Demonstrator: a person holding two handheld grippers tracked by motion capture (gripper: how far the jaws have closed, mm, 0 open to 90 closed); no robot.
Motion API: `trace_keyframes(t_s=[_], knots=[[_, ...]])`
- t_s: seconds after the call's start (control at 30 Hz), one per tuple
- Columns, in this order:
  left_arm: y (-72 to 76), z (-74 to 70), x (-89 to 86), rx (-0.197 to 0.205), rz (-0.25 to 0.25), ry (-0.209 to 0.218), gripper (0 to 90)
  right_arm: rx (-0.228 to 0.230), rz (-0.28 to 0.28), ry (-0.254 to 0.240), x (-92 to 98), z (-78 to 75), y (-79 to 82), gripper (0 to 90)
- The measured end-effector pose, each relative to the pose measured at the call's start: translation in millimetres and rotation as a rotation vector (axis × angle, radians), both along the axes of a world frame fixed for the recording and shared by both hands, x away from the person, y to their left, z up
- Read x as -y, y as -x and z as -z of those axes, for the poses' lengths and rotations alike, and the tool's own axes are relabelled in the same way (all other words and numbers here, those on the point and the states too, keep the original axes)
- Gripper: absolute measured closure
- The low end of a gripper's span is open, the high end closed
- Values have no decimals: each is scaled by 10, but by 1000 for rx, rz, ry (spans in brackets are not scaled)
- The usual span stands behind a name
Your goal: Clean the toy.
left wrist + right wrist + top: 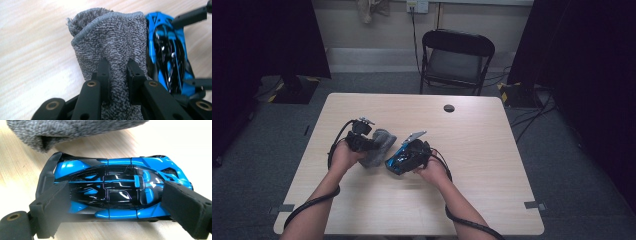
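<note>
**Both tools loaded at mid-tabletop: cloth left, toy car right**

Your left tool [371,142] is clamped on the grey cloth [378,146]. In the left gripper view its two black pads [103,72] pinch a fold of the terry fabric, and the hemmed edge of the cloth stands up beyond them. The lower part of the cloth rests on the tabletop [482,150].

Your right tool [398,163] is clamped on the blue and black toy car [396,161]. In the right gripper view one pad presses the tail by the rear wing and the other presses the nose, so the car is held lengthwise with its roof facing the camera.

The cloth and the car sit just beside each other, left of the tabletop's centre. In the left gripper view the car's side lies right against the cloth's edge; whether they touch cannot be told.

Open room: the tabletop is bare to the right of your right hand [432,171] and toward the far edge, where a round grommet hole [449,108] sits. The left edge is nearer to your left hand [343,156] than the right edge is to your right hand. A black folding chair [455,60] stands beyond the far edge.
</note>
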State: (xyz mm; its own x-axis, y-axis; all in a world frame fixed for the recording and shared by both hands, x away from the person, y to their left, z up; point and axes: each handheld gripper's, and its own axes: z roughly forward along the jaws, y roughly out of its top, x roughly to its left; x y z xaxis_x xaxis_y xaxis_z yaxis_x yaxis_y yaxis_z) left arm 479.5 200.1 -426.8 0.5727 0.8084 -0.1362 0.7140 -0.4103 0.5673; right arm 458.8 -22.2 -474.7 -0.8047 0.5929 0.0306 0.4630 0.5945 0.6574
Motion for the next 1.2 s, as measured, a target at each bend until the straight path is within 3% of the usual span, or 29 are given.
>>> trace_keyframes(t_s=[0.1, 0.27, 0.5, 0.63, 0.77, 0.93, 1.03, 1.2], knots=[[-72, -5, 50, -3, 5, 24, 760, 0, 0, 1, -1, -1, -1, 85], [-164, -10, 164, 4, 13, 9, 760, 2, -1, -1, 2, 2, 1, 85], [-295, 2, 283, 26, -33, 14, 757, 2, 0, -3, 3, 3, 3, 85], [-376, 65, 364, 19, -18, -14, 755, 1, -1, -1, 1, 1, 1, 85], [-442, 139, 437, 13, -22, -7, 756, -1, 0, 2, -1, -2, -2, 85], [-512, 230, 519, 3, -8, -28, 755, -3, -1, 5, -2, -5, -5, 85], [-523, 286, 566, -6, 0, -48, 750, -4, -2, 5, -2, -5, -6, 85], [-508, 329, 603, -10, 19, -40, 751, -3, -1, 4, -2, -4, -5, 85]])
